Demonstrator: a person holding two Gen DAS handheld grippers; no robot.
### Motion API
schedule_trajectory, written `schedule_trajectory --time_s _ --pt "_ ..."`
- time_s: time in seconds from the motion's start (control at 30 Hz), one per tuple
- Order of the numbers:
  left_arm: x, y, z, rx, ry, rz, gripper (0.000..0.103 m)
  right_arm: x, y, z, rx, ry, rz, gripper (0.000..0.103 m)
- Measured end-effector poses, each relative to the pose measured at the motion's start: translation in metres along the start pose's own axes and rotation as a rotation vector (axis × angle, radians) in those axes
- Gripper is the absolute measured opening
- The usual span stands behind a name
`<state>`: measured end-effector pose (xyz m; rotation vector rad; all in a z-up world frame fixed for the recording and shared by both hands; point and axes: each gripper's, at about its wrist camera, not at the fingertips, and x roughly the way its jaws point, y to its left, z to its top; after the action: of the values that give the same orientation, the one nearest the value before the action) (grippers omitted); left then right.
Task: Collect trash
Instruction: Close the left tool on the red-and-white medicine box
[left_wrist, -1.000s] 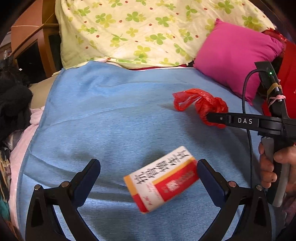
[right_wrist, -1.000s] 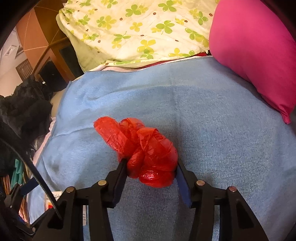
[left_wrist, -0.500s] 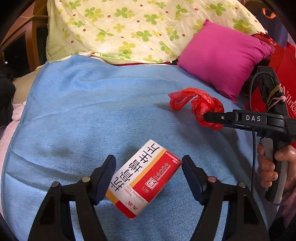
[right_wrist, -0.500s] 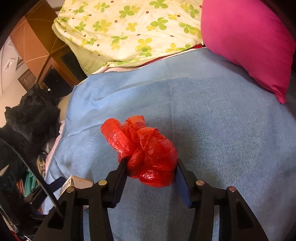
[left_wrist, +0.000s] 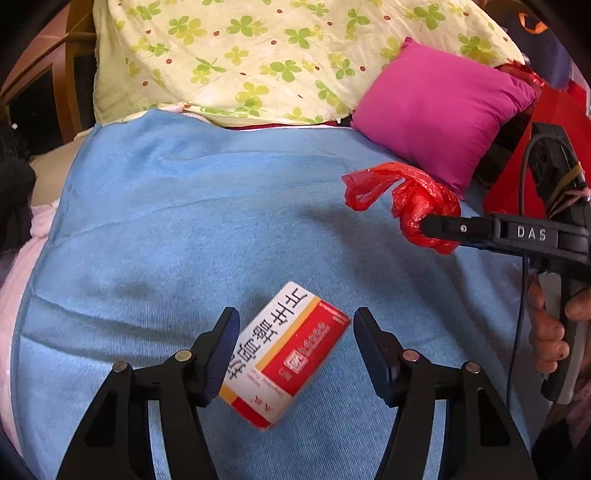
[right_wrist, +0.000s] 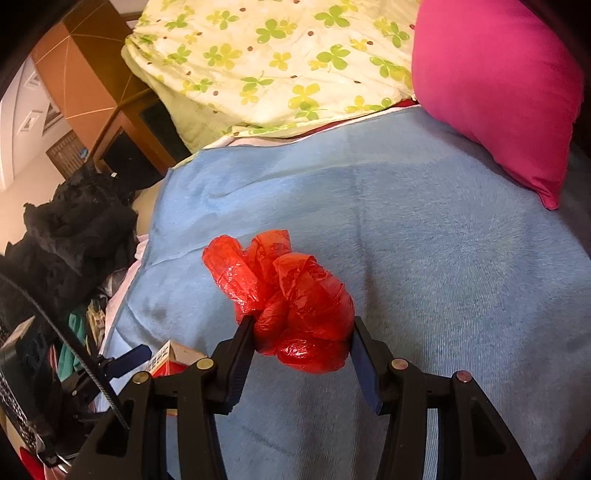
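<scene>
A red, white and yellow medicine box (left_wrist: 284, 354) lies tilted on the blue blanket (left_wrist: 184, 221), between the fingers of my left gripper (left_wrist: 291, 350). The left finger touches the box; the right finger stands a little apart from it. My right gripper (right_wrist: 303, 339) is shut on a crumpled red plastic bag (right_wrist: 291, 299) and holds it just above the blanket. The bag also shows in the left wrist view (left_wrist: 413, 199), at the right. A corner of the box shows in the right wrist view (right_wrist: 173, 356), at the lower left.
A magenta pillow (left_wrist: 439, 114) lies at the blanket's far right. A clover-print quilt (left_wrist: 277, 55) is heaped along the far edge. Dark clothes (right_wrist: 70, 236) are piled off the blanket's left side. A red bag (left_wrist: 546, 147) stands behind my right gripper.
My left gripper's fingers have closed in from wide apart to either side of the box, which has tilted more upright. My right gripper has kept hold of the red bag and shifted slightly.
</scene>
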<state>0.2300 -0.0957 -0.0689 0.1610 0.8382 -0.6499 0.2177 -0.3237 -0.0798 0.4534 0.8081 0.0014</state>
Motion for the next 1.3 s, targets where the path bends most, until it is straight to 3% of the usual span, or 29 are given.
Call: schedule_trajectory --time_s 0.07,0.27,0.3,0.37,0.47,0.6,0.7,0.77,0.8,0.97,1.1,1.23,1.3 --pt "-0.003 0.001 -0.002 -0.002 -0.003 -0.006 0.071 -0.003 0.003 -0.003 -0.011 -0.001 -0.006 0.053" --pt "0.002 0.006 -0.007 -0.003 0.011 0.011 0.07 -0.011 0.01 -0.009 -0.017 -0.01 0.001 0.053" --pt "0.0 0.006 -0.007 -0.005 0.006 -0.003 0.067 -0.013 0.012 -0.01 -0.021 -0.011 0.0 0.053" --pt "-0.002 0.005 -0.007 0.004 -0.005 -0.012 0.049 -0.015 0.015 -0.012 -0.03 -0.016 -0.001 0.053" --pt "-0.004 0.002 -0.009 0.022 -0.014 -0.013 0.038 -0.021 0.02 -0.013 -0.037 -0.026 0.002 0.053" --pt "-0.006 0.001 -0.011 0.047 -0.018 -0.003 0.037 -0.027 0.023 -0.016 -0.046 -0.038 -0.005 0.053" --pt "-0.008 0.007 -0.012 0.037 -0.011 0.003 0.043 -0.028 0.024 -0.018 -0.047 -0.033 -0.007 0.053" --pt "-0.011 0.014 -0.011 0.022 -0.021 0.023 0.071 -0.027 0.024 -0.02 -0.051 -0.029 -0.012 0.053" --pt "-0.013 0.018 -0.011 0.009 -0.039 0.037 0.073 -0.026 0.024 -0.021 -0.05 -0.023 -0.009 0.053" --pt "-0.006 0.028 -0.011 -0.033 -0.02 -0.011 0.074 -0.02 0.026 -0.021 -0.043 -0.012 -0.007 0.053" --pt "0.009 0.018 -0.017 0.007 0.029 -0.014 0.074 -0.016 0.025 -0.021 -0.028 -0.004 -0.004 0.053" --pt "0.007 0.019 -0.018 -0.003 0.013 -0.027 0.074 -0.016 0.023 -0.019 -0.021 -0.01 -0.004 0.053" --pt "0.005 0.022 -0.018 -0.028 0.003 -0.038 0.069 -0.02 0.025 -0.019 -0.025 -0.021 -0.006 0.053"
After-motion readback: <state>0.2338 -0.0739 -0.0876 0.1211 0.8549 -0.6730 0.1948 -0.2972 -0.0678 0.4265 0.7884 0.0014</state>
